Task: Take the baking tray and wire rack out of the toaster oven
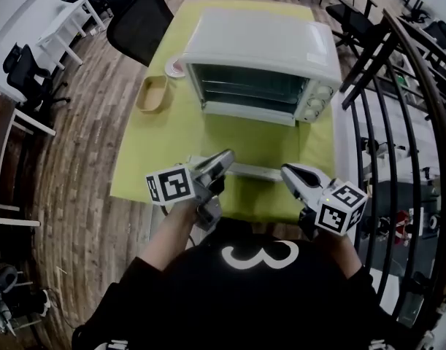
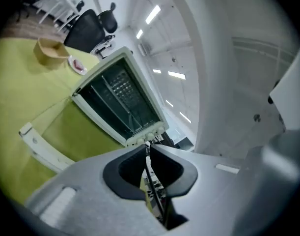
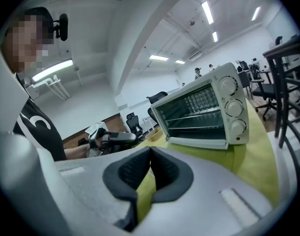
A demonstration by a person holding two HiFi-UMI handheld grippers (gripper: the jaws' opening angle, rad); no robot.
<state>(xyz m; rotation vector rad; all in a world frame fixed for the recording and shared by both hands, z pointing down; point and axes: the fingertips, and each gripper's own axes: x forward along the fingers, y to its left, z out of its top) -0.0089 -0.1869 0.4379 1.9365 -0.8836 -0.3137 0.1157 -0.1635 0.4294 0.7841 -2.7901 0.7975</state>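
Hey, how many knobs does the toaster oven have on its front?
3, in a column on the toaster oven's right panel: top knob, middle knob, bottom knob. None seem hidden.

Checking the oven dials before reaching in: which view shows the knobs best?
The right gripper view: the three knobs face the camera, large and unobstructed. The head view shows them small, from above; the left gripper view shows them only as tiny bumps.
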